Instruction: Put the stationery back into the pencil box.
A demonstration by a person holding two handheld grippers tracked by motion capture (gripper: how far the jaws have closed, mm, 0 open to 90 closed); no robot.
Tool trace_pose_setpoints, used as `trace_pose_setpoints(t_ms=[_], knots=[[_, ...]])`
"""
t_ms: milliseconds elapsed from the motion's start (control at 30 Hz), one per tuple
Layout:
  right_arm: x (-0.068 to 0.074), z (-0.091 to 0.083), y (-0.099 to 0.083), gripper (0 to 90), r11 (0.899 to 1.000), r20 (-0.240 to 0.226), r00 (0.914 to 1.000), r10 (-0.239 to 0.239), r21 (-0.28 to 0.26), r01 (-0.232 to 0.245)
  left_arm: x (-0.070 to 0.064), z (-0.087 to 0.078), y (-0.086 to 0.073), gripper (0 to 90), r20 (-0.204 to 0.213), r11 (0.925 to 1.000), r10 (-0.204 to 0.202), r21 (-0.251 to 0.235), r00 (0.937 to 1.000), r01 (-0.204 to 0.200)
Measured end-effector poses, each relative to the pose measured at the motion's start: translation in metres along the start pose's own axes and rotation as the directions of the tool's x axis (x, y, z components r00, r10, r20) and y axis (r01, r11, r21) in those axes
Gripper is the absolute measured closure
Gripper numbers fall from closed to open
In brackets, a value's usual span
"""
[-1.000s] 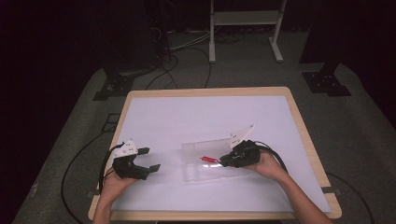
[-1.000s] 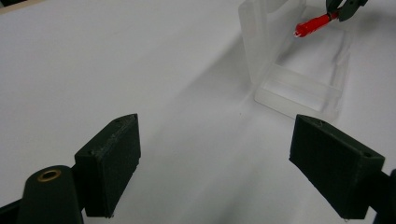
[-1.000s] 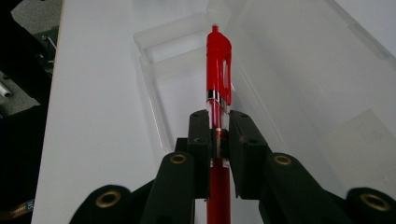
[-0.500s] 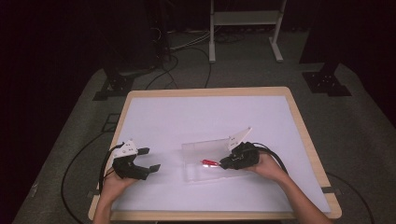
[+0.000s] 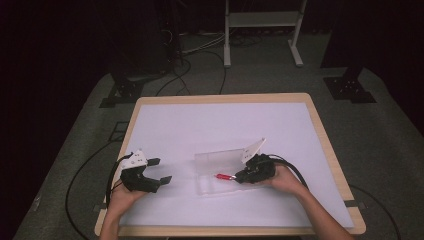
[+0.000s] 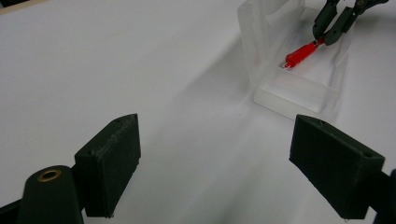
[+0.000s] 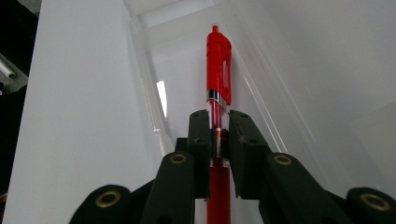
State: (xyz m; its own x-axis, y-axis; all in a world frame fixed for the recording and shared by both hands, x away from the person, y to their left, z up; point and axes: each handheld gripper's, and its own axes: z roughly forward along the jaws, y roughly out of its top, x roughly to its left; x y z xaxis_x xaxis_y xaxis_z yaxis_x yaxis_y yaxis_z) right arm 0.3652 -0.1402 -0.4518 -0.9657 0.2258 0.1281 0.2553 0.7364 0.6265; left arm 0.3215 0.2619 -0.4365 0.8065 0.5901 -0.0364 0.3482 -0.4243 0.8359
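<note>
— What has the right gripper [image 7: 214, 140] got?

— Its jaws are clamped on the barrel of a red pen [image 7: 217, 70]. The pen runs straight ahead out of the jaws, clip end leading, and that end sits over the tray of a clear plastic case [image 7: 187, 56].

— Where is that on the table?

— In the high view the case [image 5: 220, 167] lies toward the near edge of the table [image 5: 320, 130], a little right of centre, its lid standing up along the far side. The pen [image 5: 225, 176] pokes leftward from the right gripper [image 5: 239, 177] into the tray.

— Does the pen line up with the tray?

— As far as I can judge, yes: its long axis runs along the tray's length, between the two long walls, so the coming move looks like lowering it flat and letting go.

— And the left gripper [image 6: 215, 158]?

— Jaws wide apart, holding nothing, near the table's near left corner [image 5: 150, 175]. The case lies ahead of it and well apart; the right hand is plainly the nearer one.
</note>
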Motion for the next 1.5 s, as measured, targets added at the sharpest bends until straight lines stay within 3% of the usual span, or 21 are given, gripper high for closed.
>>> trace_pose_setpoints(t_ms=[1167, 1500], knots=[[-0.0005, 0.0084, -0.0055, 77.5, 1.000, -0.013, 0.9998, 0.012, -0.006, -0.012, -0.0014, -0.0002, 0.0011, 15.8, 0.008, 1.0000, 0.003, -0.005, 1.0000, -0.003], [-0.0006, 0.0059, -0.0047, 66.8, 1.000, -0.014, 0.9997, 0.020, -0.019, -0.020, -0.0023, -0.0012, 0.0018, 15.9, 0.008, 1.0000, 0.002, -0.007, 1.0000, -0.002]])
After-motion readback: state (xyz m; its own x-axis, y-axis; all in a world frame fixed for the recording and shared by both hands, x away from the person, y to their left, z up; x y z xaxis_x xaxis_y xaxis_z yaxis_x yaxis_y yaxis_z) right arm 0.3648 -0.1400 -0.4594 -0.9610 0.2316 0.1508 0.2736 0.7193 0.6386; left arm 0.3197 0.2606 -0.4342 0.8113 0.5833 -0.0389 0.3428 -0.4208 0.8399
